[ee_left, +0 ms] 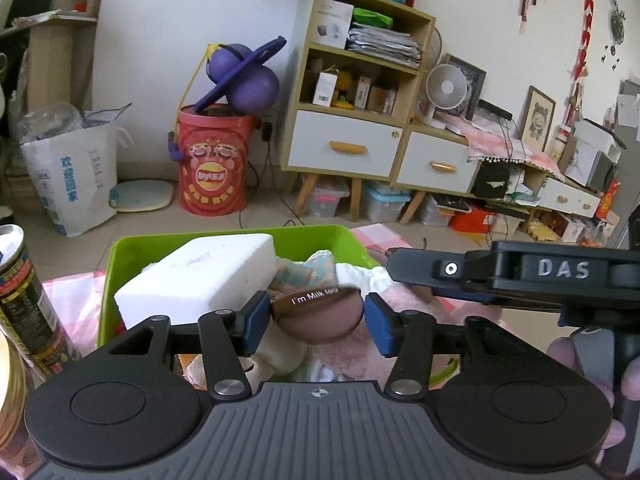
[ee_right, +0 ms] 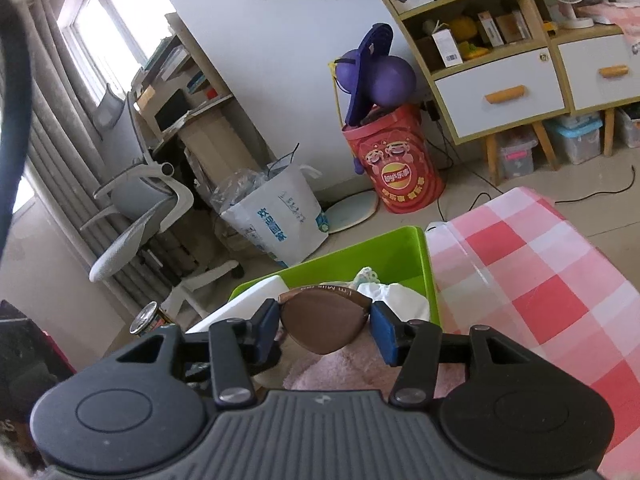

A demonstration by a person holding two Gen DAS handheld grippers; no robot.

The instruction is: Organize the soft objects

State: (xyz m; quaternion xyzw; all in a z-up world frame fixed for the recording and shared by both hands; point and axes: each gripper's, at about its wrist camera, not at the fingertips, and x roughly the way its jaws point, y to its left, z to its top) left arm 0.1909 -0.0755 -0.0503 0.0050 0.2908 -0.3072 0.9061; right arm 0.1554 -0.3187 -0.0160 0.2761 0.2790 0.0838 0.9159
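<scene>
A brown soft pad printed "I'm Milk tea" [ee_left: 316, 316] sits between the blue pads of my left gripper [ee_left: 316, 322], just above a green bin [ee_left: 120, 248]. In the right wrist view the same brown pad [ee_right: 324, 320] sits between the pads of my right gripper [ee_right: 325, 326], folded to a point. Both grippers look shut on it. The bin [ee_right: 404, 252] holds a white foam block [ee_left: 204, 276], a patterned cloth [ee_left: 308, 270], white cloth [ee_right: 396, 298] and a pink fluffy cloth [ee_left: 360, 356]. The right gripper's body [ee_left: 520, 276] crosses the left wrist view at right.
A pink checked cloth [ee_right: 520, 280] covers the table right of the bin. A drink can [ee_left: 24, 300] stands left of the bin. On the floor beyond are a white sack [ee_left: 76, 176], a red Lay's bucket [ee_left: 212, 164] and a wooden cabinet [ee_left: 352, 92].
</scene>
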